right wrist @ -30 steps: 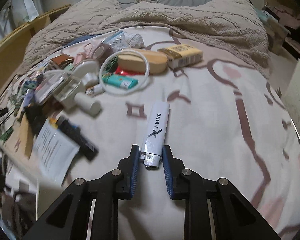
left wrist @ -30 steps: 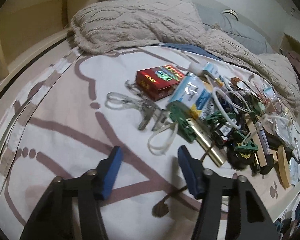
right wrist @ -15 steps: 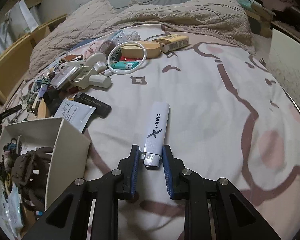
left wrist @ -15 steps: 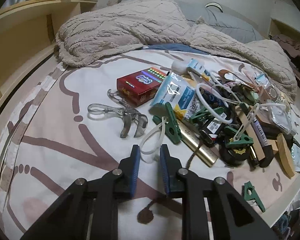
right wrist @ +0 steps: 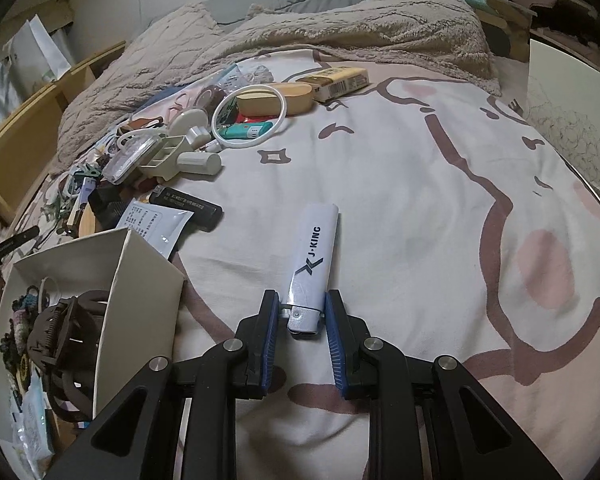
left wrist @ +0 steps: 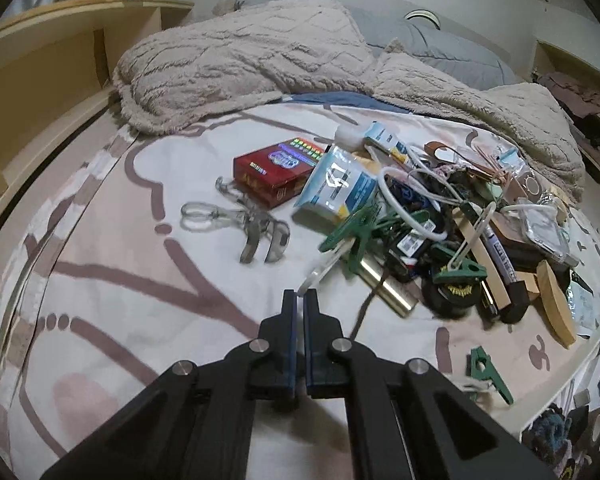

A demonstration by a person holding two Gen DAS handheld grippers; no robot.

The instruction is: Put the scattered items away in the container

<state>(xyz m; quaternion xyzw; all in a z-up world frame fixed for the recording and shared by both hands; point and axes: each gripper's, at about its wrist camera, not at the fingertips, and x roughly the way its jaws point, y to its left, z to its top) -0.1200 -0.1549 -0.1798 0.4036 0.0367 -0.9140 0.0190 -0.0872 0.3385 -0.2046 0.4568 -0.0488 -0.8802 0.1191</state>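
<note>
L gripper [left wrist: 299, 300]: jaws pinched tight on a thin white loop [left wrist: 320, 268], which runs up toward a green clip [left wrist: 354, 236] at the edge of the clutter pile [left wrist: 452, 232] on the bedsheet [left wrist: 120, 280]. Eyelash curler [left wrist: 240, 224] and red box [left wrist: 276, 172] lie just left of the pile.

R gripper [right wrist: 302, 312]: jaws clamped on the metal end of a white lighter [right wrist: 314, 260], lifted over the sheet. White cardboard box [right wrist: 140, 300], w/ a dark hair claw [right wrist: 60, 332] inside, sits just left of the gripper.
</note>
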